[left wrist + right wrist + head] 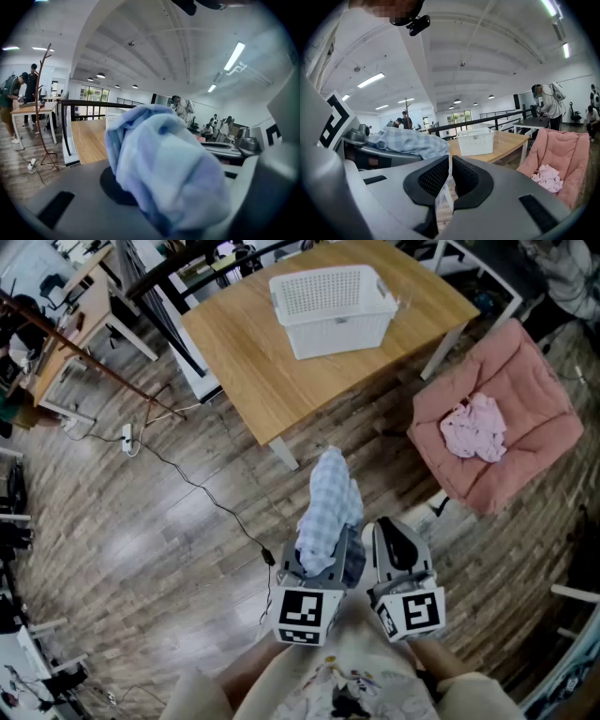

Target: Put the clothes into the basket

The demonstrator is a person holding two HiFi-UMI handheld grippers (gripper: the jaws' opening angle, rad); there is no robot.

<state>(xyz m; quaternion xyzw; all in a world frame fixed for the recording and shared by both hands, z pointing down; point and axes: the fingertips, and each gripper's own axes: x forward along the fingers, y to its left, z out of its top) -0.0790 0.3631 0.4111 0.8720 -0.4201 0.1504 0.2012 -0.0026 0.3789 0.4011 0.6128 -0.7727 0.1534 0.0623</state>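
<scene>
Standing ahead: wooden table (246, 367), bearing the receptacle. Pink padded chair (539, 395), right of the table, serving as the clothes' resting place. White basket (333, 310), on the tabletop, mouth up for dropping in. Blue checked garment (328, 507), clamped in the left gripper (323, 563) and raised clear of the floor, likely for carrying. Pink garment (475, 427), on the chair, uncollected. Right gripper (451, 176), jaws together, empty, idle alongside.

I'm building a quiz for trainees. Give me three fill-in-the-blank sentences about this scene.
The blue checked garment is clamped in the ____ gripper. The white basket stands on the wooden ____. The crumpled garment lying on the padded chair is ____.
Missing words: left; table; pink.
</scene>
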